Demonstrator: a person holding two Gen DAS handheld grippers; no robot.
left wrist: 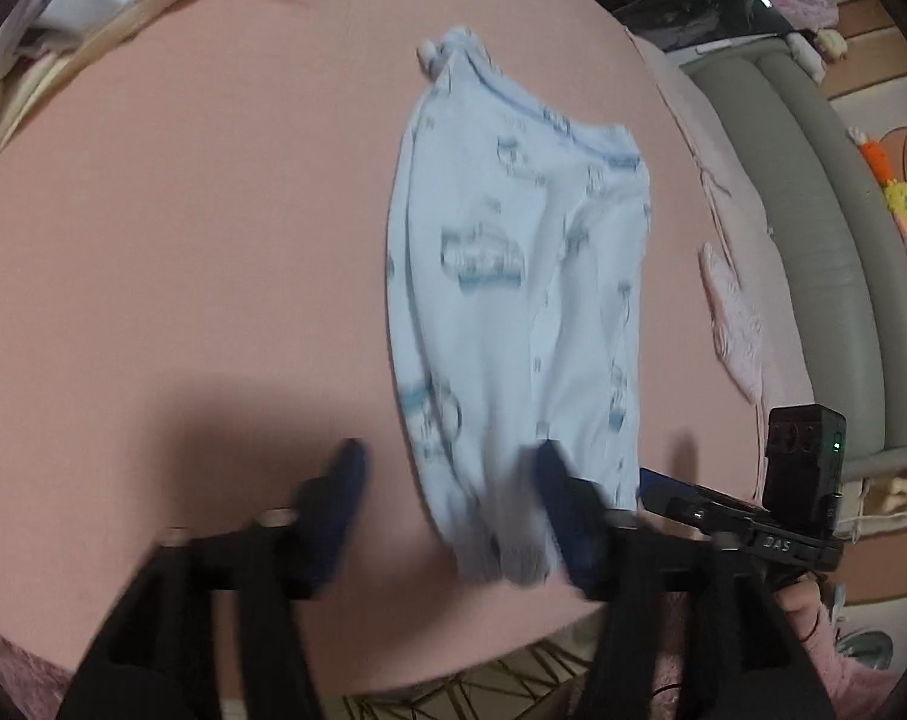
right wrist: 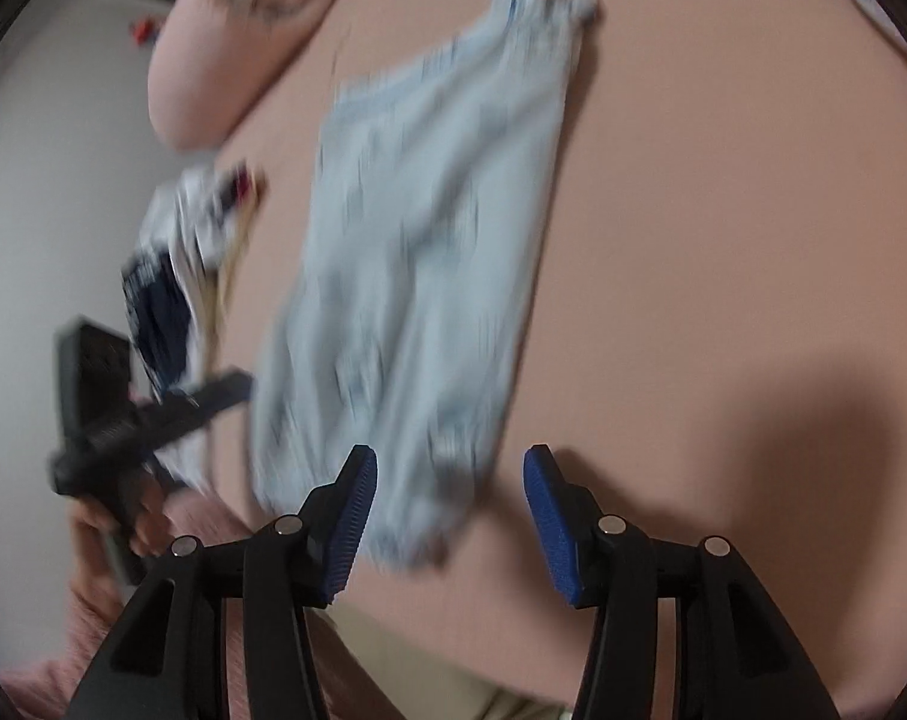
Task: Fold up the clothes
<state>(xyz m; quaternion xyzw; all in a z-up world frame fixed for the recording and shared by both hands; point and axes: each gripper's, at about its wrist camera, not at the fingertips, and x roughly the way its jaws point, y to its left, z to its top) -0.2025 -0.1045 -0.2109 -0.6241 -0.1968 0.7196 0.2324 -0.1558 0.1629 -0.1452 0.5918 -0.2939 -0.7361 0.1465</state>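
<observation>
Garment (left wrist: 513, 276) flat on bed (left wrist: 183, 240)

Grey padded bed rail (left wrist: 825, 228) beside pink sheet (left wrist: 183, 240)

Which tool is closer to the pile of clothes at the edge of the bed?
The left tool. From the right wrist view it sits just in front of the pile of clothes, while the right tool is beyond the light blue garment, farther from the pile.
</observation>
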